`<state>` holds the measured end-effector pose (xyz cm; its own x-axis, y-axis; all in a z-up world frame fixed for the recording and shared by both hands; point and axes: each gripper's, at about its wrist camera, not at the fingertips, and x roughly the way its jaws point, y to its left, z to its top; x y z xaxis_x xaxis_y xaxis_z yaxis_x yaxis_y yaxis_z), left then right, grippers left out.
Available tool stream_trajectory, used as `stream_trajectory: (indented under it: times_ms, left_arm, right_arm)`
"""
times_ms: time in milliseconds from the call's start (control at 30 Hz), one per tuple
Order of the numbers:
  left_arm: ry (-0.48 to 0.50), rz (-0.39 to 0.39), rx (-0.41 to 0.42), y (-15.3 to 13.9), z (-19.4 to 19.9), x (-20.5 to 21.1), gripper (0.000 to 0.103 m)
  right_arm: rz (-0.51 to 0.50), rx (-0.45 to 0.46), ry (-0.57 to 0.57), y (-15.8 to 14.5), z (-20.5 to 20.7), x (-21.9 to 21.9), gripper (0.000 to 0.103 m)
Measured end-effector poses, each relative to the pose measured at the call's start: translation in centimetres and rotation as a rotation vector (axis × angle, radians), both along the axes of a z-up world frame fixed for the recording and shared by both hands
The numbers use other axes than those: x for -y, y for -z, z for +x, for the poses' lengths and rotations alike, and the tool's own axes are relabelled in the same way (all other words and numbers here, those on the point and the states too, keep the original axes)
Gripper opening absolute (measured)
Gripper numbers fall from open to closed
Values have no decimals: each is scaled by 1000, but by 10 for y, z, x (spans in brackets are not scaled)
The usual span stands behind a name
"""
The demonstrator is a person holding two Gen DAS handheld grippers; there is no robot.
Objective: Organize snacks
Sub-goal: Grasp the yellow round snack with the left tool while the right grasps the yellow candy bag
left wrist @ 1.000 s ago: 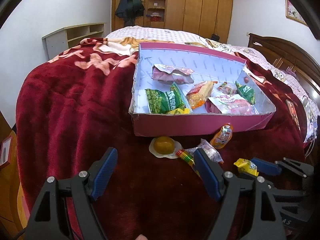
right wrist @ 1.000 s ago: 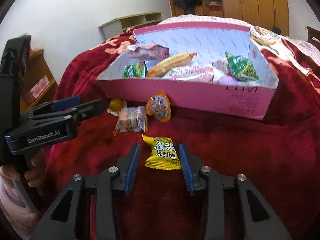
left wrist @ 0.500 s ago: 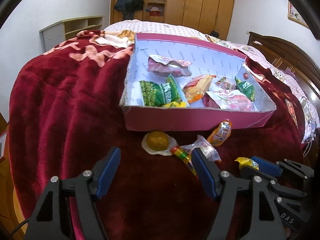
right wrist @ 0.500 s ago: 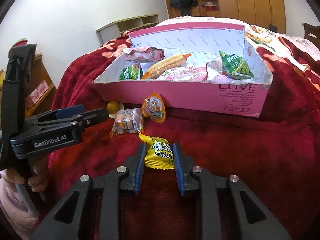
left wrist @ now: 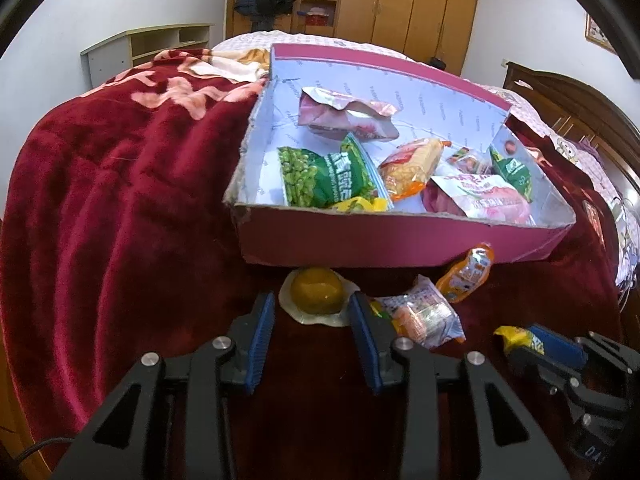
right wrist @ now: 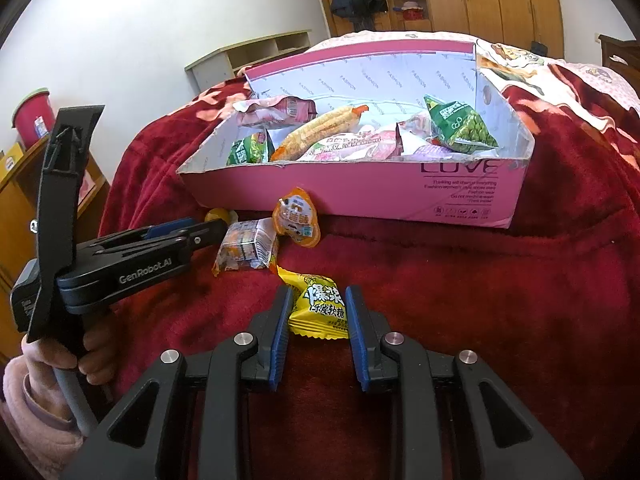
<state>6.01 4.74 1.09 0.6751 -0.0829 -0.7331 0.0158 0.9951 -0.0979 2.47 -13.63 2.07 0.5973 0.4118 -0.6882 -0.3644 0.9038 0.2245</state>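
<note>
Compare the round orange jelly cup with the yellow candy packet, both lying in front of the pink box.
The jelly cup is round, with a clear flat rim; the yellow candy packet is a flat printed pouch with crimped ends. The left tongs stand open around the cup; the right tongs are pressed against the packet's sides. Both lie on the red blanket.

A jelly cup [left wrist: 317,291] lies between the left fingers [left wrist: 260,332], a candy [right wrist: 320,306] between the right fingers [right wrist: 280,328]; the box [left wrist: 360,240] sits beyond both.
</note>
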Motion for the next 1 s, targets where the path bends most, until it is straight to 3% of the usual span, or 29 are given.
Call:
stream_trajectory:
  times_ms: [467,633,833,1000]
  left_arm:
    - [6,7,-37,13,11,5,45]
    - [3,64,-40,12,9,13,46]
    - [-1,50,-44,13,8,13,50]
    - [-2,101,-41,15,6,21,53]
  right_arm:
    - [-17,-28,0,8,5,-5,28]
    - [-31,-29,1,9,5,-6,28]
    - [-37,-34,-3,11,5,-8,30]
    - [-35,-33,-3,12,6,-8,30]
